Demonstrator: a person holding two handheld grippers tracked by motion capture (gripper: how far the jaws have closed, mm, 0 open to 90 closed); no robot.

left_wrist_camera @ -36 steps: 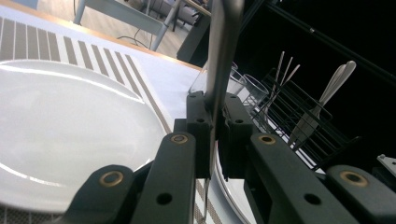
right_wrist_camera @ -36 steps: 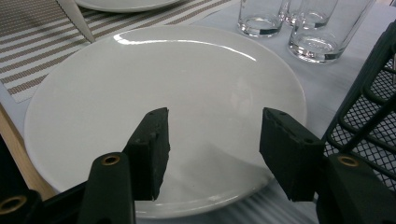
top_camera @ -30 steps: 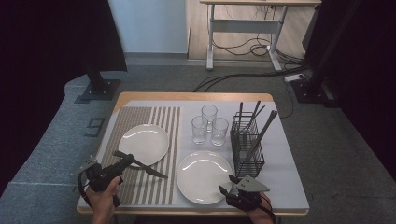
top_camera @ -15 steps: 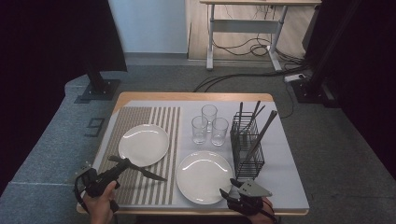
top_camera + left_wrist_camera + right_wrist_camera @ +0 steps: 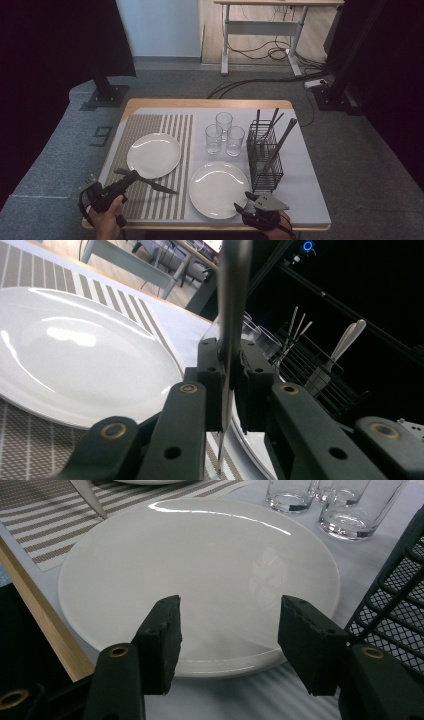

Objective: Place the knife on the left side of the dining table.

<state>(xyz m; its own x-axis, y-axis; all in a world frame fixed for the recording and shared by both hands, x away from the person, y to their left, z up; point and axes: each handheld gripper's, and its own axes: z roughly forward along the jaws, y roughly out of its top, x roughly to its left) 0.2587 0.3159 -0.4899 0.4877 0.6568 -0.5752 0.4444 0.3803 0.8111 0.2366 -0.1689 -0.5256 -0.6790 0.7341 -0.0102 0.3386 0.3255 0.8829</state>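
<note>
currently | left gripper [image 5: 131,176] clamping a knife [image 5: 159,187] over the striped placemat [image 5: 150,127], likely placing it beside plate [image 5: 153,155] | right gripper [image 5: 227,635] waiting, jaws apart, nothing held, before second plate [image 5: 200,570]

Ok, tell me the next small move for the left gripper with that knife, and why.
Probably lower the knife onto the striped placemat right of the left plate and let go. The left gripper pinches the blade on edge, its jaws have just been opening slightly, and the tip points toward the near plate.
</note>
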